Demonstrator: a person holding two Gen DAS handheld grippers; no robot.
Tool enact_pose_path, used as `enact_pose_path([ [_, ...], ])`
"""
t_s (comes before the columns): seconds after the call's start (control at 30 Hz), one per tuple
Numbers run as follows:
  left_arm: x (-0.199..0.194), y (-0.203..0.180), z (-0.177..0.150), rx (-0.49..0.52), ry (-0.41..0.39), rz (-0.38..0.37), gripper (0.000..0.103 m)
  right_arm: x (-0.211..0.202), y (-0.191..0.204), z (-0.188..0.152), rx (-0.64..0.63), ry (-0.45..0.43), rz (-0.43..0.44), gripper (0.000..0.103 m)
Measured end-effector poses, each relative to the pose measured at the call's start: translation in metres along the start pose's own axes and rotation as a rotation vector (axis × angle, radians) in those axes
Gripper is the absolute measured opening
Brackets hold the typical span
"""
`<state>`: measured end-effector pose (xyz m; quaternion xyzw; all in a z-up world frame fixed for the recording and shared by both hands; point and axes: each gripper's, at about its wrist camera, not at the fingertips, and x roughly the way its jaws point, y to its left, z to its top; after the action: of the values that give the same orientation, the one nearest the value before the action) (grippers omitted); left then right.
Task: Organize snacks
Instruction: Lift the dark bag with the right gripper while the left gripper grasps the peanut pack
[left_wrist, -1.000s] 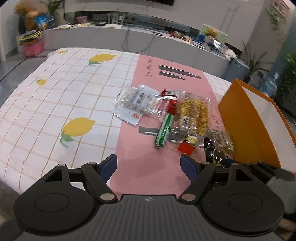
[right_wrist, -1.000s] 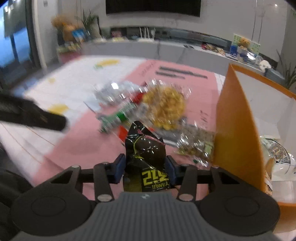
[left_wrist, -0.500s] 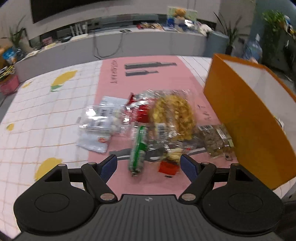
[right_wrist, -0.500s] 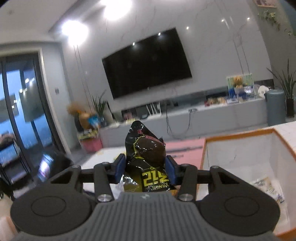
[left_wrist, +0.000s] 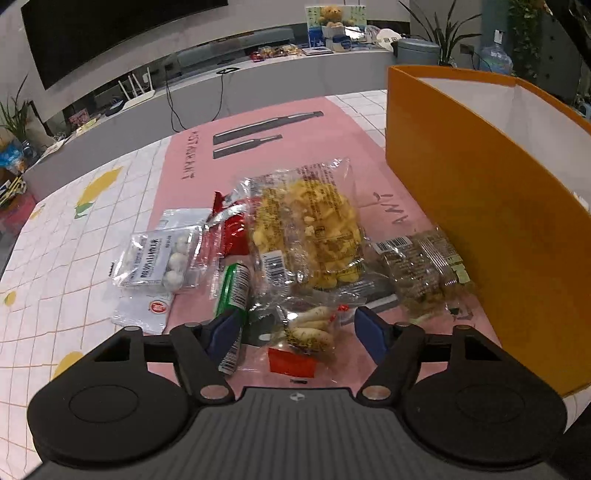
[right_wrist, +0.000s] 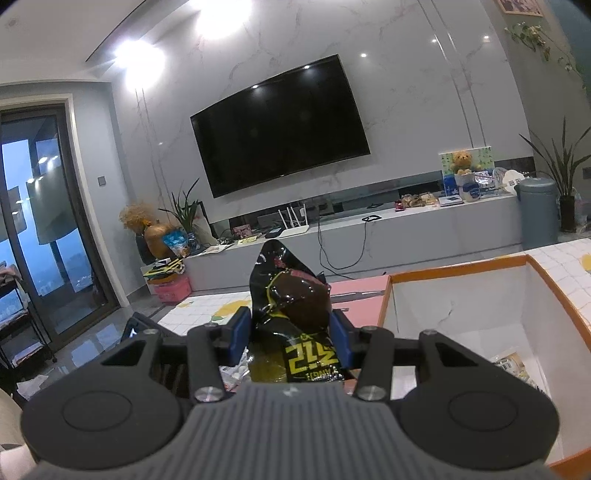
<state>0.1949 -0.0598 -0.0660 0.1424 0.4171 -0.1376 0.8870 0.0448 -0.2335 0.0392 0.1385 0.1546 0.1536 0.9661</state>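
Partly hidden by right tongs (right_wrist: 290, 334): black packet (right_wrist: 295, 314)

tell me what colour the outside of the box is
Orange outside, white inside; the left wrist view shows it best.

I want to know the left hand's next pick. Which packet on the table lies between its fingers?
The small clear packet of pale sticks with a red label; the left gripper is closing around it, the others lie beyond.
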Motion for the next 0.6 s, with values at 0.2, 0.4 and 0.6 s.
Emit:
enact_pose_path([
  [0.2,0.005,0.000,-0.003,-0.009,0.017,-0.017,0.058,0.005,0.003,0.003,0.008,0.018,-0.007,0.046],
  [0.4,0.004,0.009,-0.005,-0.070,0.020,-0.052,0.047,0.008,0.001,0.003,0.012,0.030,-0.007,0.046],
  [0.6,-0.016,0.011,0.000,-0.085,-0.039,-0.094,0.046,0.010,-0.004,0.009,0.008,0.032,-0.017,0.046],
])
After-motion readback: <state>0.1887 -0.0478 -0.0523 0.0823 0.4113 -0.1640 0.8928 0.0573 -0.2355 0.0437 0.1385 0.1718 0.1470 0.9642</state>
